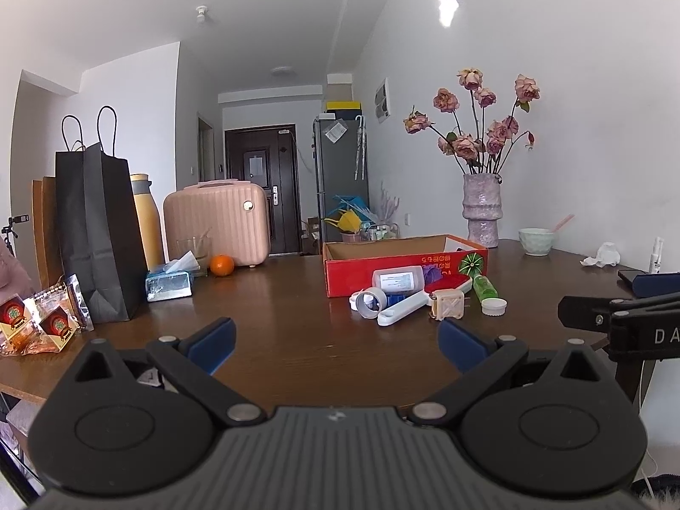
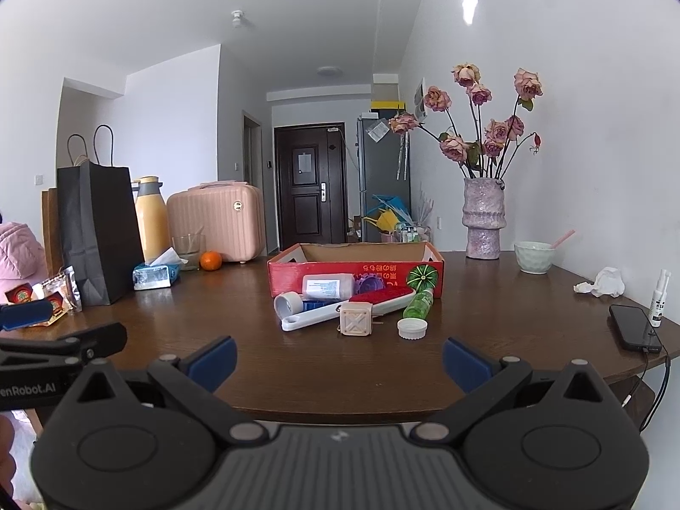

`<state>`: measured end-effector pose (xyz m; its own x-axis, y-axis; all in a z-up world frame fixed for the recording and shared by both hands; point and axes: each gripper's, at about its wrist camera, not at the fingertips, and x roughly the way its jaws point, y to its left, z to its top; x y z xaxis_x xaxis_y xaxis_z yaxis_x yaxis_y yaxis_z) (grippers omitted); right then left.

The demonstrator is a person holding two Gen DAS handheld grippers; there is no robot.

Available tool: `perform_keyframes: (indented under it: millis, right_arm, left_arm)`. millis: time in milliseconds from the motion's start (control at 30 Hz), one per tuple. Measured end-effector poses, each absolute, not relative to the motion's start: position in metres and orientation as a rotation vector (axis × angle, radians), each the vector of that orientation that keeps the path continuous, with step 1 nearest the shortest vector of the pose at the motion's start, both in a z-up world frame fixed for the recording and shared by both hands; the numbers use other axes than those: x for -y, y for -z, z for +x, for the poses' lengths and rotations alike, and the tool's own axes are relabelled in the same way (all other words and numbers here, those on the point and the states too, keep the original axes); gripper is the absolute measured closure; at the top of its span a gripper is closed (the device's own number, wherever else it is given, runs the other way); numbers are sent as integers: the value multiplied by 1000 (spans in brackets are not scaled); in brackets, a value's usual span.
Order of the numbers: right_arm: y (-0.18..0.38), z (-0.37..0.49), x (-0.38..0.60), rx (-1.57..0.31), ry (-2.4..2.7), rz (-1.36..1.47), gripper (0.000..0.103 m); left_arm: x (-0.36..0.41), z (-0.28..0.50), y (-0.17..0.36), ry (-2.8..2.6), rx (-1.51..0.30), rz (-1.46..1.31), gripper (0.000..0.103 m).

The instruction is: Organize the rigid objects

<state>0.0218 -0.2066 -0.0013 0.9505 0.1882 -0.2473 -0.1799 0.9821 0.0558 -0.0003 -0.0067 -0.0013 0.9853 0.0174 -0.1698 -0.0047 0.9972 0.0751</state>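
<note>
Both of your grippers hover wide apart and empty at the near edge of a brown table (image 2: 178, 340), facing a pile of small hard items.

From your right gripper (image 2: 339, 361), jaws spread, the pile sits at twelve o'clock, touching the front of a red box (image 2: 433, 267). Left to right: a white tape roll (image 2: 288, 304), a long white handle (image 2: 310, 318), a clear bottle (image 2: 329, 287), a beige cube (image 2: 356, 318), a green bottle (image 2: 418, 304) and a white cap (image 2: 411, 328) just beside it. All look light and stiff; the bottles may roll, so pinch across the cube's flat sides first. Your left gripper (image 1: 337, 344), jaws also spread, sees the pile at one o'clock.
</note>
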Motion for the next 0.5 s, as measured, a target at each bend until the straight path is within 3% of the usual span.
perform_keyframes:
  millis: [500]
  right_arm:
    - [5,23,210,-254,-155,23,0]
  left_arm:
    - [2,2,1,-24,-169,89,0]
